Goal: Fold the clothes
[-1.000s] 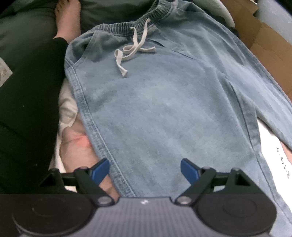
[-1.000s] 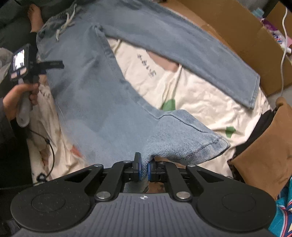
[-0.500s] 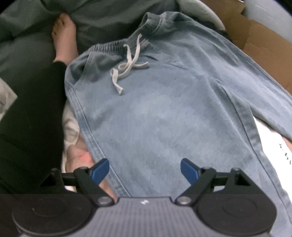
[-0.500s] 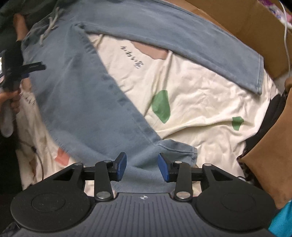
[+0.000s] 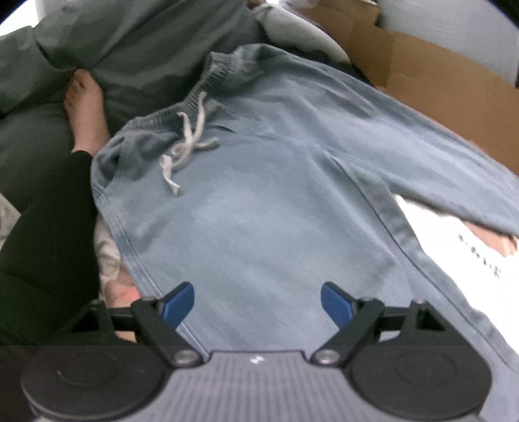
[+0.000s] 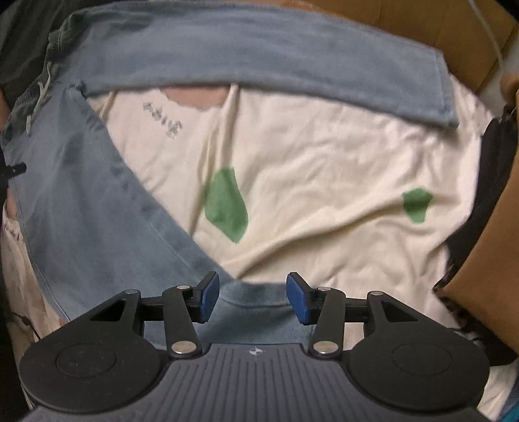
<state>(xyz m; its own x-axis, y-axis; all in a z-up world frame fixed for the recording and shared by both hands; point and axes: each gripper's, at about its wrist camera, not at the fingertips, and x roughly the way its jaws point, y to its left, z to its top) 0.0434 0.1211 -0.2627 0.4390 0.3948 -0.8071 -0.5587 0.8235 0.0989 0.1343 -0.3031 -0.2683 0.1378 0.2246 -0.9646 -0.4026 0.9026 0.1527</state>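
While the right claw hung low over the bed with its blue pads apart, its jaws had just been opening, and the hem of the near trouser leg lay flat between them, not pinched. That leg ran from the hem beneath this claw diagonally up and to the left toward the waistband, its long axis slanting across the cream sheet; the other leg stretched along the far edge of the bed, beside a cardboard box, so the jeans lay splayed in a wide V with bare sheet between the legs. The left claw hovered with its pads wide apart and nothing between them, above the thigh of the near leg, pointing toward the elastic waistband and its white drawstring. Beyond the waistband a bare foot rested against a dark green cover. The coming move probably turned on that spread: the right claw sat nearest the loose hem and the left nearer the waist, so bringing one leg across onto the other seemed to fall to the right hand, with the left steadying the top.
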